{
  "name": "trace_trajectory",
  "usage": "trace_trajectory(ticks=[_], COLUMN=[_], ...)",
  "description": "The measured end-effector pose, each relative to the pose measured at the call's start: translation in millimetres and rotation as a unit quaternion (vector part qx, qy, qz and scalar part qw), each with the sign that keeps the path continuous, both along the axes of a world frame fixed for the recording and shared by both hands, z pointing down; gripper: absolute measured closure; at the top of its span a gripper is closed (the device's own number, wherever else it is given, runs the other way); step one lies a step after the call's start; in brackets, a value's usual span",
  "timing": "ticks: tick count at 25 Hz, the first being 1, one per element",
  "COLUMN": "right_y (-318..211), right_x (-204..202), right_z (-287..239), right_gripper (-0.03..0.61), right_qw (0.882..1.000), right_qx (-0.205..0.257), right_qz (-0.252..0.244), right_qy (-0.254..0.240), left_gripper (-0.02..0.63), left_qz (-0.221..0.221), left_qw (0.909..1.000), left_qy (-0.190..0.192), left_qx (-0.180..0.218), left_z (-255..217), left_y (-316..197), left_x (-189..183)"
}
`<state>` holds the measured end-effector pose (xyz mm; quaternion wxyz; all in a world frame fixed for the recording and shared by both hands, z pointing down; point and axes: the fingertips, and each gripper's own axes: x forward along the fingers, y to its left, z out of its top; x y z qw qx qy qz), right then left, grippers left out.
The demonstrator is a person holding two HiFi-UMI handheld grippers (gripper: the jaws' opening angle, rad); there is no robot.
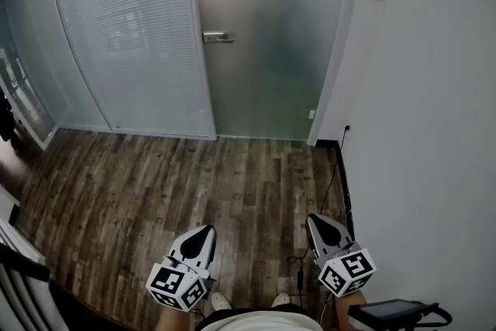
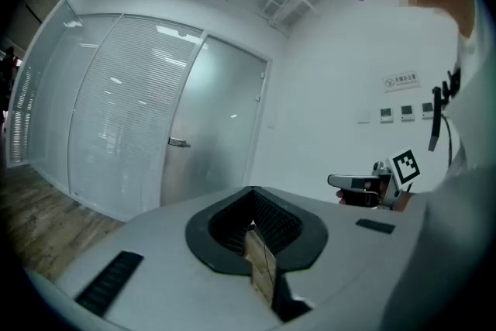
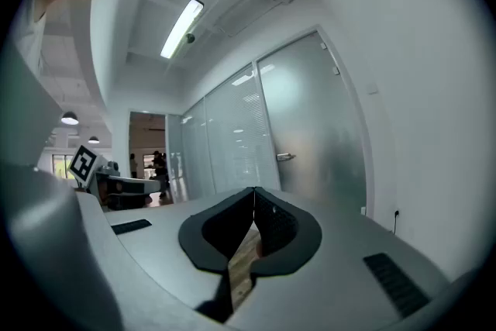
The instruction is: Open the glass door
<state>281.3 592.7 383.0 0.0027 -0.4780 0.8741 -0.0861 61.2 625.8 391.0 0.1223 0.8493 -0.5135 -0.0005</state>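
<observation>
Status, biggest item first.

White wall point(image 1: 434, 89): runs along the outside of my right tongs point(image 1: 314, 219), close.
Wood floor point(image 1: 155, 182): under both tongs, open all the way ahead to the glass.
Frosted partition point(image 1: 124, 27): ahead and outboard of my left tongs point(image 1: 208, 229), well apart.
Glass door point(image 1: 263, 35): straight ahead of both tongs, well apart, sits flush in its frame. Reads as closed.
Left tongs: clenched, tips meet, nothing between them, aimed roughly at the door.
Right tongs: clenched too, empty, held level and aimed at the door.
Door handle point(image 1: 217, 36): lever on the door edge next to the partition, so ahead of the left tongs and across from the right. Neither is near it.
Wall socket point(image 1: 346, 127): low on the wall ahead of the right tongs, with a cable point(image 1: 332, 182) trailing back along the skirting.

Progress, my read: nothing done yet. Left to do: close the gap to the door, open one pair of tongs, take the lever, press it down, swing the door. I can't tell from here whether it pushes or pulls.
</observation>
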Motion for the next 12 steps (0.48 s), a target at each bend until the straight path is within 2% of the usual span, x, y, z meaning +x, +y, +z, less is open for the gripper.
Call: trace_trajectory(ticks=[12], right_y=[7], right_x=[56], right_z=[17], right_gripper=[0.576], right_qw=[0.999], right_qx=[-0.013], right_qz=[-0.034], right_qy=[-0.006], left_gripper=[0.62], left_qz=[-0.02], left_qw=[0.9998], left_qy=[-0.008], left_qx=[-0.001], left_z=[5], left_y=[8], left_x=[57])
